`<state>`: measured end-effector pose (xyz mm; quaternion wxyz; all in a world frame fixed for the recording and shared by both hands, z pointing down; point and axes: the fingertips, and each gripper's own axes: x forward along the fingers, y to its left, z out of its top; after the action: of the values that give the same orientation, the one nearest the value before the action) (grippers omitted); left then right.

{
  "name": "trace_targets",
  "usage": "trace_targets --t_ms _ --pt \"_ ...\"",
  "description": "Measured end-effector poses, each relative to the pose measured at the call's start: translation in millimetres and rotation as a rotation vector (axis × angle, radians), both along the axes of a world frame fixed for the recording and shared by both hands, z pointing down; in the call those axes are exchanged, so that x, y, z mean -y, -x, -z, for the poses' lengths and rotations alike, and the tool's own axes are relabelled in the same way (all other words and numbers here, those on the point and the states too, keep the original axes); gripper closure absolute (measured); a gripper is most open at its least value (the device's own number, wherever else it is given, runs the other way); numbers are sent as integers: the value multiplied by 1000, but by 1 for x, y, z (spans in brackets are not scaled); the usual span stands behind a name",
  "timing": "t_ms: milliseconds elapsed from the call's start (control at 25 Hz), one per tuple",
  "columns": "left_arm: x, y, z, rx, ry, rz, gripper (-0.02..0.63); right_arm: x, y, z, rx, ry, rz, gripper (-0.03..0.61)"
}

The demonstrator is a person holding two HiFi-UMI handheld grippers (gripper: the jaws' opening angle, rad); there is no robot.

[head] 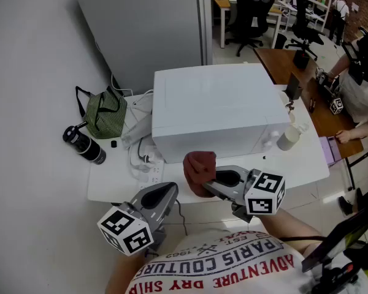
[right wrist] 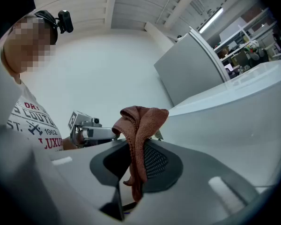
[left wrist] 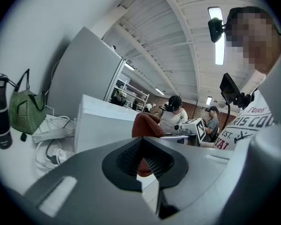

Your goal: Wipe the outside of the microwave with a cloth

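- Right claw [head: 203,185] is clenched on a rust-red cloth [head: 199,164]. The cloth is pinched between the dark pads, its loose folds draping above and below them.
- The cloth hangs close in front of the white microwave's [head: 221,103] front face, low at its left end. Whether it touches the face cannot be told.
- Left claw [head: 169,190] sits at 9 o'clock of the right one. Its jaws are drawn together on nothing, and it is held just above the near edge of the worktop [head: 110,185].
- The worktop is white and smooth, and the microwave stands on it at 12 o'clock of both claws.
- At 10 o'clock a green striped bag [head: 104,114] lies beside a black bottle [head: 84,144], with a white power strip [head: 146,164] and tangled cables nearer the microwave.
- At 2 o'clock a pale cup [head: 288,138] stands by the microwave's right front corner.
- Behind the microwave, at 12 o'clock, rises a tall grey cabinet [head: 147,23] against a plain white wall.
- At 2 o'clock a brown wooden desk [head: 331,124] adjoins the worktop, with a seated person [head: 363,81] at it.
- At 1 o'clock black office chairs [head: 251,11] stand in an open office area.
- Overhead is a white beamed ceiling [left wrist: 168,36] with strip lights.
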<state>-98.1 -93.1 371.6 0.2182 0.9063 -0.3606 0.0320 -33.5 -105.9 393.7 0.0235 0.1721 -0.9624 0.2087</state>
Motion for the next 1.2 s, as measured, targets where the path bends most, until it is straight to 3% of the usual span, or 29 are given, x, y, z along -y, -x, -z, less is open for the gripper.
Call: trace_targets --t_ms 400,640,920,1200 --pt "-19 88 -7 26 20 190 609 26 78 -66 -131 -121 69 529" --pt "-41 127 -16 53 54 302 609 61 98 -117 -206 -205 -26 529" --pt "-52 151 -16 81 53 383 608 95 108 -171 -337 -221 -99 529" --pt "-53 161 -17 85 58 409 608 121 101 -182 -349 -178 -202 530"
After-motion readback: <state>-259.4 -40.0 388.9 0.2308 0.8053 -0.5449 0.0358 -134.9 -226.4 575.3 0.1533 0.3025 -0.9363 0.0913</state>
